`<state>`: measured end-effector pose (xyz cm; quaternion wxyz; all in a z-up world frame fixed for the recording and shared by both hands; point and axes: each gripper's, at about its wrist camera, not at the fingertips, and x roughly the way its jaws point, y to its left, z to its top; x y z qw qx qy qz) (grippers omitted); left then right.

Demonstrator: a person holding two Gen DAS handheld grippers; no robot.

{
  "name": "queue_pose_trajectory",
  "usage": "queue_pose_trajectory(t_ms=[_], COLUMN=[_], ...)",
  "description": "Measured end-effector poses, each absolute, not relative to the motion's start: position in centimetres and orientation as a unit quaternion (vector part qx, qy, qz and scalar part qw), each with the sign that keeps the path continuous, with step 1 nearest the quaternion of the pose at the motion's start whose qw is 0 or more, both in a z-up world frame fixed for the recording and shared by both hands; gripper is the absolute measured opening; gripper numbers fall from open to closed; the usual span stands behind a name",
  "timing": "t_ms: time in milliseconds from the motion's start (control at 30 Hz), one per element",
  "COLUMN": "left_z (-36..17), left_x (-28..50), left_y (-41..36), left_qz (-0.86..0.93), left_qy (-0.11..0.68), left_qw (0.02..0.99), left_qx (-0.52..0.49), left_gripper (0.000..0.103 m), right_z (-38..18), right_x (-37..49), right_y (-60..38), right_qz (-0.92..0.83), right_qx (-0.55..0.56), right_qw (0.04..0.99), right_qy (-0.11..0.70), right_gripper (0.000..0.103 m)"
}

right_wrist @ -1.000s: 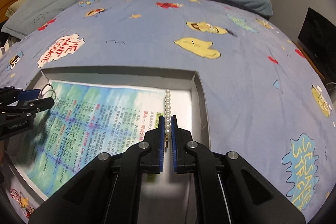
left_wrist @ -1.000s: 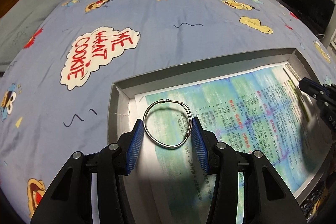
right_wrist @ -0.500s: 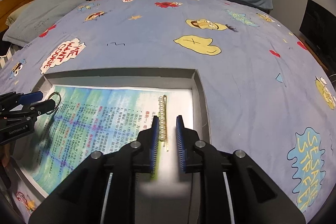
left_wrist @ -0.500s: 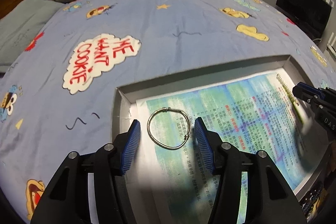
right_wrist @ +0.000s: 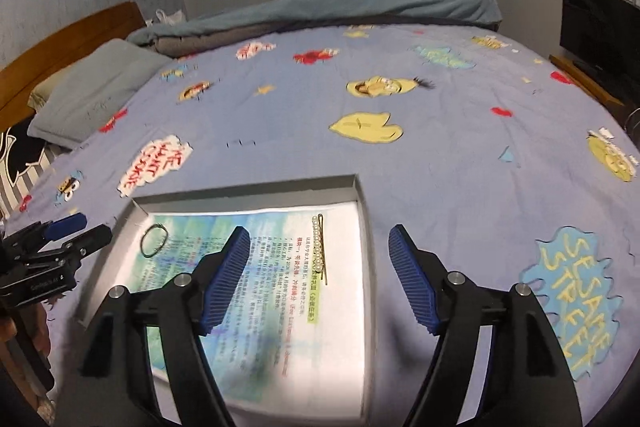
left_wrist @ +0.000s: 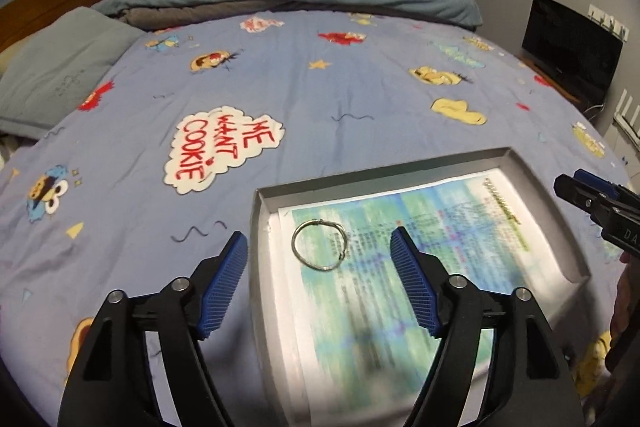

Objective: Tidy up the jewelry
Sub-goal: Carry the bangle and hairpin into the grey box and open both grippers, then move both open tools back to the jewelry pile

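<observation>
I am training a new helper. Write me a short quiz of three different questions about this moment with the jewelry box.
1. True or false: the left tool is shut on the silver bangle.
2. Which item lies nearer the right wall of the grey box? A) bangle B) pearl hair clip
3. Fill in: both items lie on a printed ____ inside the box.

Key: 1 false, its jaws are wide open; 2 B; 3 paper.

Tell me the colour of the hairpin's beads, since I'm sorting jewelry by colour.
White, pearl-like beads on a gold hairpin; clearest in the right wrist view.
</observation>
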<state>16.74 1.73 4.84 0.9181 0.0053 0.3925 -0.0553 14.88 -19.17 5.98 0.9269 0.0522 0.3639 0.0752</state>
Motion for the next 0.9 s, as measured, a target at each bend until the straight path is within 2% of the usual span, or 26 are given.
queue_pose_trajectory(t_ms=[100,200,267,567,900], left_z=[6.4,7.6,8.6,11.9,12.1], left_x=[14.9,13.3,11.8,5.4,0.8], left_y=[2.1,2.3,2.5,3.3,3.5], left_qz=[-0.044,-0.04,-0.04,-0.059,-0.066], left_qy=[0.382,0.378,0.371,0.336,0.318], left_qw=[0.923,0.925,0.928,0.94,0.946], left_qx=[0.011,0.016,0.018,0.005,0.008], left_gripper=[0.085,0.091,0.091,0.094,0.095], right_z=[7.3,8.5,9.6,13.1,13.1], right_x=[12.7,10.8,9.4,3.9,-0.2], right_y=[-19.5,-19.6,-19.6,-19.8,-19.6], right_qz=[0.082,0.084,0.08,0.08,0.086], right_qx=[0.061,0.057,0.055,0.054,0.045], right_qw=[0.931,0.933,0.937,0.948,0.95], right_qy=[0.351,0.345,0.335,0.304,0.296], right_gripper=[0.091,0.095,0.098,0.098,0.098])
